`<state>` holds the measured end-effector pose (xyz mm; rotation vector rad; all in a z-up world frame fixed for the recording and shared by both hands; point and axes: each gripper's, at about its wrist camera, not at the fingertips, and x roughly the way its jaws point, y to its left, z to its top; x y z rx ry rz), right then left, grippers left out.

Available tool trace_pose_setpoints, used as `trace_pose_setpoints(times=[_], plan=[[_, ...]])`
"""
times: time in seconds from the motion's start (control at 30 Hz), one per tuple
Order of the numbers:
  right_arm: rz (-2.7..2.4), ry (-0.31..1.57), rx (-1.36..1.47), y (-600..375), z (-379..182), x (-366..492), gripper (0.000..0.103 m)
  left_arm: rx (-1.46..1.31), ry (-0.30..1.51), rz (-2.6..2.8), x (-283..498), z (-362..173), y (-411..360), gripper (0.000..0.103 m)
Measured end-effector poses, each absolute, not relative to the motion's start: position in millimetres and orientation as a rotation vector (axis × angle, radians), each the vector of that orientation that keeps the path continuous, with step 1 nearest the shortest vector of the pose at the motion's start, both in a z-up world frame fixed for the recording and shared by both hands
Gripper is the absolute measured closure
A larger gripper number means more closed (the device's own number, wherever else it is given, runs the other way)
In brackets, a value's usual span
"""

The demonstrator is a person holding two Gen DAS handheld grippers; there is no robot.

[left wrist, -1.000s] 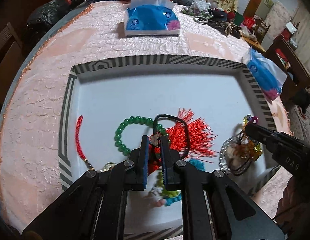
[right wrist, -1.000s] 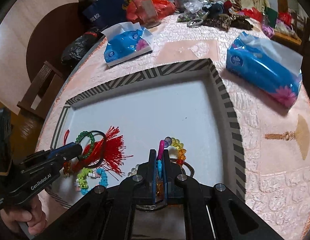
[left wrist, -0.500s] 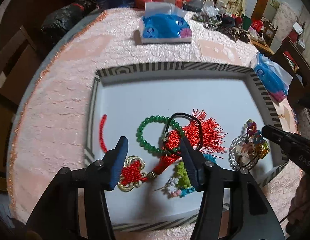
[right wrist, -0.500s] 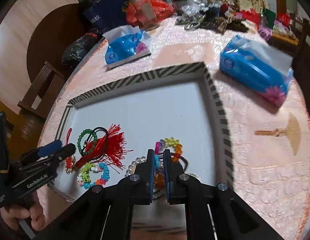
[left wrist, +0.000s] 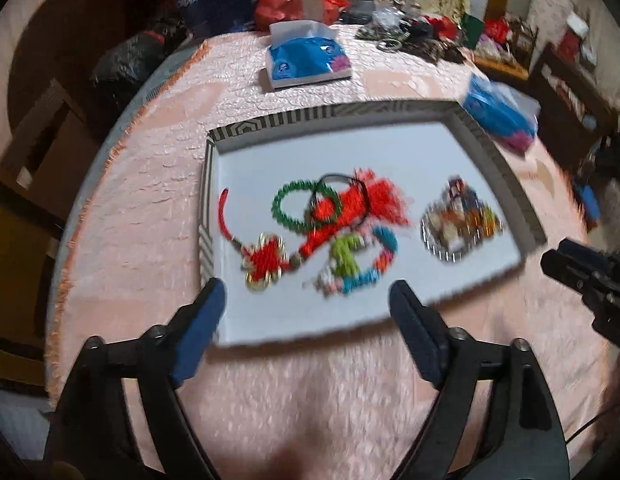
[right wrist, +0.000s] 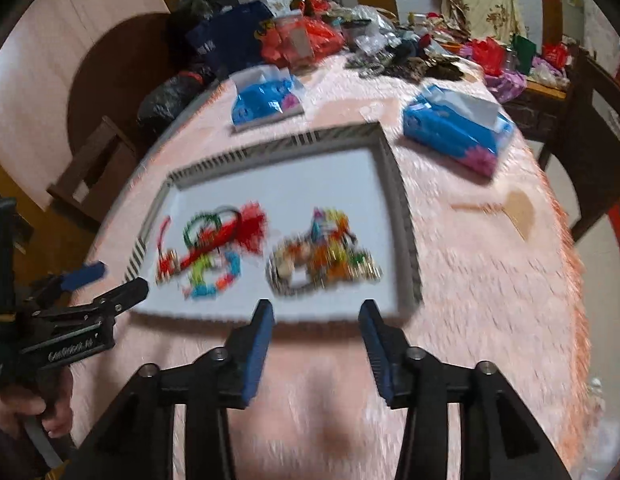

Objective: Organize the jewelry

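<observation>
My left gripper [left wrist: 306, 304] is spread wide and holds nothing, its blue pads [left wrist: 198, 328] hanging over the pink tablecloth [left wrist: 310, 400] just short of the near edge of the tray [left wrist: 270, 124]. My right gripper [right wrist: 316, 320] is also spread and empty, at the same near edge, further to the right.

The jewelry lies inside the tray, beyond both grippers and apart from them. The left-hand cluster sits ahead of my left gripper: a green bead bracelet [left wrist: 284, 208] with a black cord loop [left wrist: 342, 178] overlapping it, a red tassel [left wrist: 382, 200] on its right, a red knot ornament [left wrist: 266, 260] nearer me by the tray's left wall, and a multicoloured bead bracelet [left wrist: 362, 264] nearest the front. The right-hand pile [right wrist: 322, 256], a blurred tangle of clear and coloured beads, lies straight ahead of my right gripper; I cannot tell its pieces apart.

The far half of the tray floor is bare white, bounded by the striped rim. Outside it, a blue tissue pack [left wrist: 306, 60] stands beyond the far rim and a second tissue pack [right wrist: 458, 132] lies just past the far right corner. Bare tablecloth stretches between me and the tray's near edge.
</observation>
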<state>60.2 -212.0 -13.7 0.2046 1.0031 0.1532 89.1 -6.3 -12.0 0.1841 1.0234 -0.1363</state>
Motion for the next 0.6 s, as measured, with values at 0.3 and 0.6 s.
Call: trace_pose_setpoints(times=[0.3,0.6], plan=[[0.116,1.044,0.229,-212,-1,9,0.057,0.169,0.872,-0.159,20,24,-16,0.001],[0.167,1.023,0.192,-216,8,-19,0.057,0.057,0.976,-0.031,-5,37,-16,0.001]])
